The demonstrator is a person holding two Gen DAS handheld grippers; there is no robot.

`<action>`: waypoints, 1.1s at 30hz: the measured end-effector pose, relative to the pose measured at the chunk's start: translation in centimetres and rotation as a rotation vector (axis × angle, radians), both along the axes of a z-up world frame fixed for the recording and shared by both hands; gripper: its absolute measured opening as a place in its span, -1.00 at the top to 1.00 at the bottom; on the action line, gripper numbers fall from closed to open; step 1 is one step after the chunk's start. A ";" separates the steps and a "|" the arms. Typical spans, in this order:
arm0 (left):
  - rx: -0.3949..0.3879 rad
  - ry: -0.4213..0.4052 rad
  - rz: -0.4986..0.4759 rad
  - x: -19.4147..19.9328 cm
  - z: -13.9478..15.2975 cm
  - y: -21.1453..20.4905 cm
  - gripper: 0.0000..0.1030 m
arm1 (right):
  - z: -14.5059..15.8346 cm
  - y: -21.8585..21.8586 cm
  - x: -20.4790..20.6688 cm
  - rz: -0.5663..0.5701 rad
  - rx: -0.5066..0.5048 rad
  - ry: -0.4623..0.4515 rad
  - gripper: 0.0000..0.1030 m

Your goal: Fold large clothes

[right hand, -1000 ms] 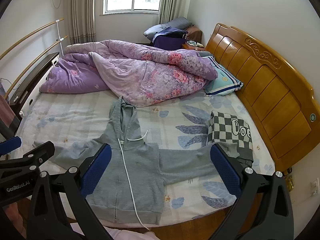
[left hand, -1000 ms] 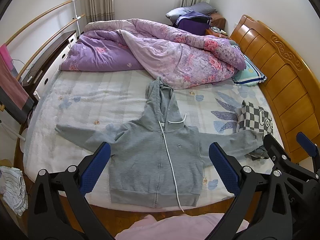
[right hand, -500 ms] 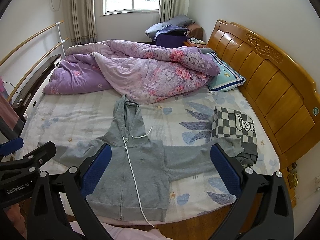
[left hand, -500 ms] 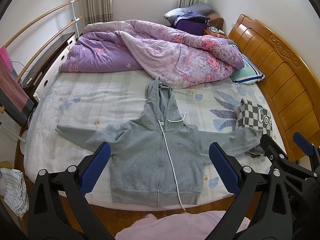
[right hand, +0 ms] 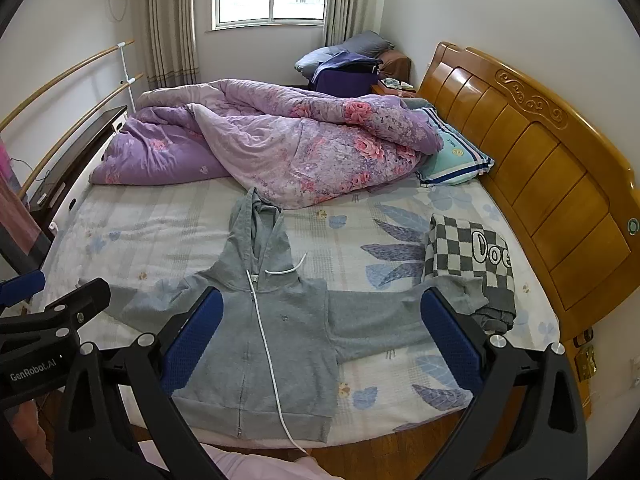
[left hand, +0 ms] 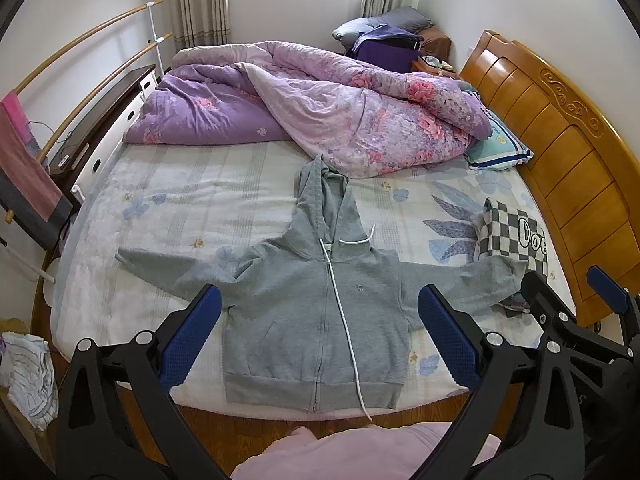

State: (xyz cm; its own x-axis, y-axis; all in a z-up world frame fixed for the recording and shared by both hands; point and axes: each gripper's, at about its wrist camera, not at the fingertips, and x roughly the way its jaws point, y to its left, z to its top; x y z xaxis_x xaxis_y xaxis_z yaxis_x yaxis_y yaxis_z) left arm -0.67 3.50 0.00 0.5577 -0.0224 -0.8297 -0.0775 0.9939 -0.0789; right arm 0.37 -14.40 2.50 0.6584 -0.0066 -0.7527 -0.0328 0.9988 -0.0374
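Observation:
A grey zip hoodie (left hand: pixel 308 316) (right hand: pixel 276 328) lies flat, front up, on the bed near its front edge, both sleeves spread sideways and the hood pointing toward the quilt. One white drawstring runs down over the hem. My left gripper (left hand: pixel 318 336) hangs open well above and in front of the hoodie, with nothing between its blue pads. Held the same way, my right gripper (right hand: pixel 320 336) is open and holds nothing. The right sleeve end touches a folded checkered garment (left hand: pixel 516 236) (right hand: pixel 468 256).
A crumpled purple floral quilt (left hand: pixel 320 108) fills the far half of the bed, with a striped pillow (left hand: pixel 500 152) beside the wooden headboard (left hand: pixel 568 152). A dark dresser (left hand: pixel 100 124) and rails stand on the left. A cloth pile (left hand: pixel 28 372) lies on the floor.
Both grippers have drawn back and up a little, so the hoodie sits slightly higher in both views. Nothing on the bed has moved.

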 end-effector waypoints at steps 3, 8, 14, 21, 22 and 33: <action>0.000 -0.001 0.000 -0.1 -0.1 0.0 -0.91 | -0.1 0.1 -0.1 0.001 -0.001 0.000 -0.85; 0.014 0.011 0.010 -0.4 -0.1 0.0 -0.91 | -0.3 0.1 0.0 0.014 -0.005 0.014 -0.85; 0.033 0.034 0.032 -1.3 -0.6 -0.7 -0.90 | -0.7 -0.2 0.0 0.035 -0.005 0.029 -0.85; 0.014 0.076 0.046 -1.4 -0.8 -1.5 -0.89 | -1.5 -0.5 0.5 0.087 0.020 0.068 -0.85; 0.015 0.078 0.054 -1.6 -0.9 -1.5 -0.89 | -1.6 -0.5 0.6 0.101 0.031 0.075 -0.85; -0.040 0.093 0.204 -3.6 -1.2 0.4 -0.89 | -3.0 0.6 1.3 0.297 0.168 0.126 -0.85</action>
